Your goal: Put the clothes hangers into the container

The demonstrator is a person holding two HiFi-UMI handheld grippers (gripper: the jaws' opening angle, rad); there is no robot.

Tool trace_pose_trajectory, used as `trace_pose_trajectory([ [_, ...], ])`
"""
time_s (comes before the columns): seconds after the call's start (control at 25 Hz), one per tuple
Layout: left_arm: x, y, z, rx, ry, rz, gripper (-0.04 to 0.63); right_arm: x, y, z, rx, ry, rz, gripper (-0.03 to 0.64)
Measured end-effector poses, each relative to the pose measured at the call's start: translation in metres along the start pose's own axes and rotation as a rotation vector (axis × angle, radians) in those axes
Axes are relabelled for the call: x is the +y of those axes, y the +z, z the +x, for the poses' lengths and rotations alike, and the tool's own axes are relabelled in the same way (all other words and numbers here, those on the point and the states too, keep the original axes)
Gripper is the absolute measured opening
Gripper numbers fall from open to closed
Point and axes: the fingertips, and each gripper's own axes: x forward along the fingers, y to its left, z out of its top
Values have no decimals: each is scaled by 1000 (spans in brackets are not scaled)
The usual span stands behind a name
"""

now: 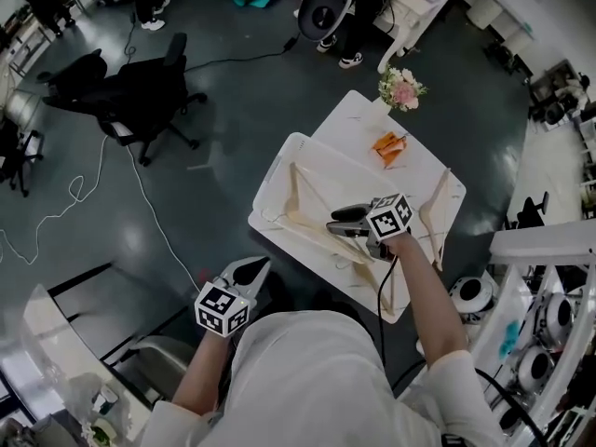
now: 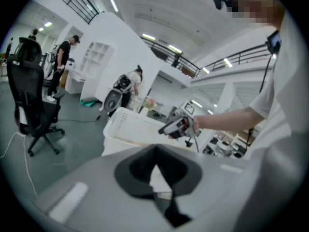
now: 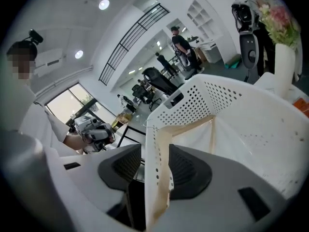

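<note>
The right tool (image 1: 333,223) is released: its jaws stand apart, with the perforated wall of the white container (image 1: 277,155) and a pale wooden hanger (image 3: 163,144) between them, and neither pad presses. It hangs over the container, where more hangers (image 1: 303,220) lie. The container sits on a white counter (image 1: 358,110), near an orange item (image 1: 389,147) and a vase of flowers (image 1: 400,89). The left tool (image 1: 264,266) is clenched on nothing, low and apart from the container.
</note>
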Motion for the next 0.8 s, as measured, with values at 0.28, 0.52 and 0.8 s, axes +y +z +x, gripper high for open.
trace_pose_trajectory([
  [0.28, -11, 9, 3, -15, -25, 20, 2, 54, -2, -33, -235, -51, -47, 85],
  [0.52, -26, 6, 10, 4, -59, 40, 3, 85, -25, -63, -424, -122, -16, 31],
  [0.8, -43, 10, 17, -23, -84, 30, 3, 106, -60, -108, -591, -287, -50, 3],
])
